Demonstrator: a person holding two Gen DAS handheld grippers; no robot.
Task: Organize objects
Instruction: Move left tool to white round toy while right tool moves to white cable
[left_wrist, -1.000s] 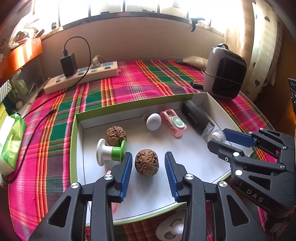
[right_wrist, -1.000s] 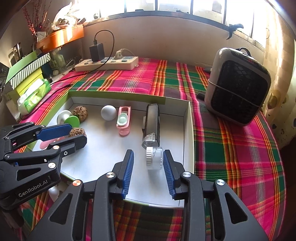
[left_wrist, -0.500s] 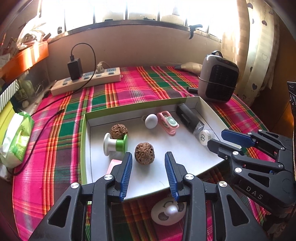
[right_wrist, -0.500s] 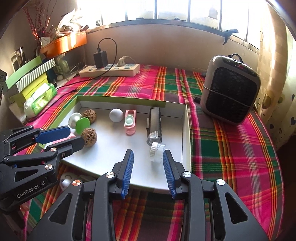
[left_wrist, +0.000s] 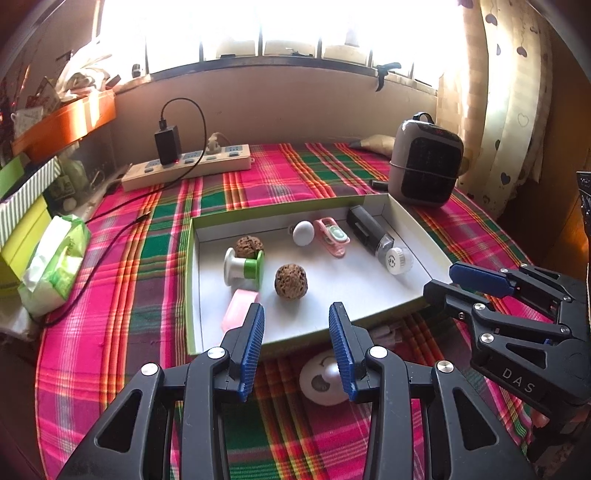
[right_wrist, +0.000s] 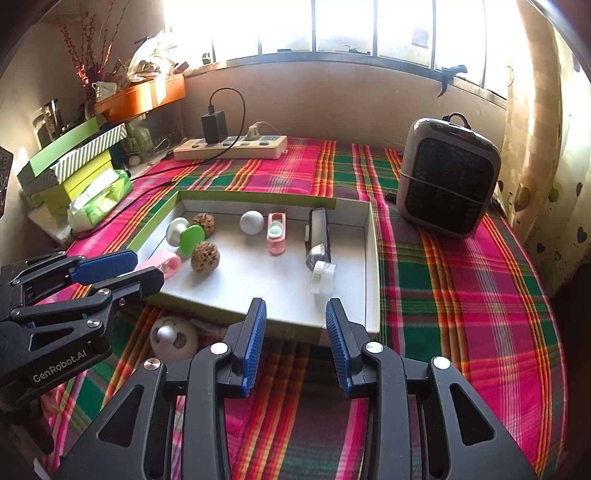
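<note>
A shallow white box with a green rim (left_wrist: 190, 280) (right_wrist: 372, 258) lies on the plaid cloth. In it are two walnuts (left_wrist: 290, 280) (right_wrist: 205, 257), a white-and-green spool (left_wrist: 243, 266), a pink piece (left_wrist: 239, 309), a white ball (left_wrist: 303, 233) (right_wrist: 252, 222), a pink clip (left_wrist: 331, 235), a black device (left_wrist: 366, 229) (right_wrist: 318, 236) and a small white jar (left_wrist: 397, 260) (right_wrist: 323, 277). My left gripper (left_wrist: 296, 345) is open and empty, in front of the box. My right gripper (right_wrist: 295, 345) is open and empty too. A white round object (left_wrist: 323, 377) (right_wrist: 173, 338) lies on the cloth before the box.
A grey heater (left_wrist: 426, 166) (right_wrist: 448, 177) stands at the right back. A power strip with a black charger (left_wrist: 186, 168) (right_wrist: 231, 146) lies at the back. A tissue pack (left_wrist: 55, 258) and green boxes (right_wrist: 70, 158) are at the left.
Both grippers have drawn back and up from over the box to the cloth in front of it. Both stay open. The white round object has come into view.
</note>
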